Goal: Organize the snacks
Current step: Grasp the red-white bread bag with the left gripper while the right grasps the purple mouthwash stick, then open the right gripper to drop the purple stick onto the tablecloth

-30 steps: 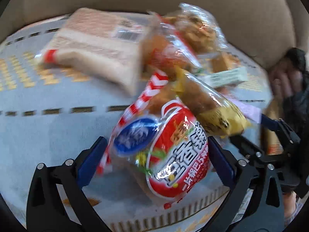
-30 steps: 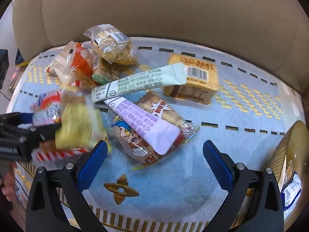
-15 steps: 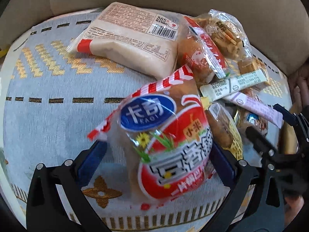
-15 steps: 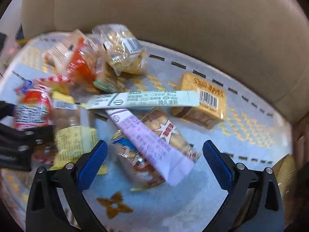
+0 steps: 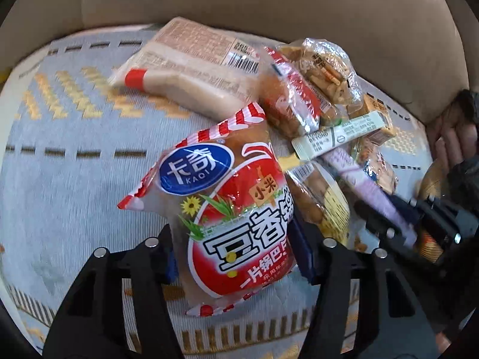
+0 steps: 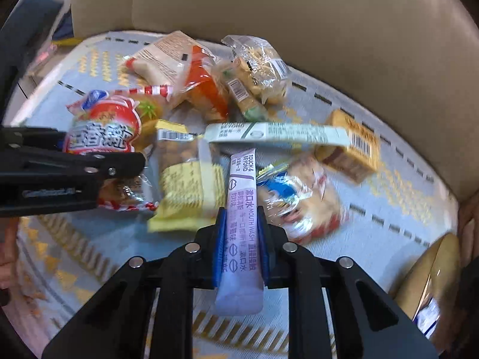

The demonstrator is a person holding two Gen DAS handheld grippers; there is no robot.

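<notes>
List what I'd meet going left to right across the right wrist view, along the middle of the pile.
Left gripper → red rice-crust bag → yellow-labelled snack bag → purple mouthwash stick → blue-and-red snack bag → tan barcode box

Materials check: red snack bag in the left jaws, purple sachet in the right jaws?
Red snack bag: looks like thin glossy plastic film, judging by the glare streaks, wrinkles and clear patches showing the contents. Purple sachet: probably a matte laminated film; it shows flat print, little glare and a smooth sealed end. Neither can be confirmed from the look alone.
</notes>
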